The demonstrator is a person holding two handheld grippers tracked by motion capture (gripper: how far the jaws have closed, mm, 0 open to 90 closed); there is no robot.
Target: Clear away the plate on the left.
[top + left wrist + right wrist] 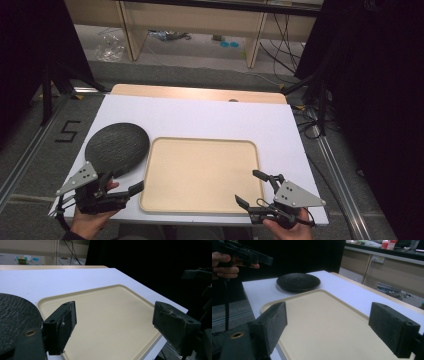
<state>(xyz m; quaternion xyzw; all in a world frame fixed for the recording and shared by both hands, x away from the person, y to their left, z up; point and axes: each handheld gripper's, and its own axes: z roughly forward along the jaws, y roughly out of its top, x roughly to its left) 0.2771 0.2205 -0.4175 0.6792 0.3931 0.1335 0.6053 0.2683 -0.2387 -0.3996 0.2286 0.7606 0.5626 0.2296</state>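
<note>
Hovering at the near edge of the white worktop, 1 on each side of the beige tray: left tongs and right tongs, both spread wide and gripping nothing. Lying bare in the middle, seemingly waiting to receive something. Sitting just beside the tray's far-left corner, the dark textured plate, within easy reach of the left tongs, probably for lifting onto the tray.
</note>
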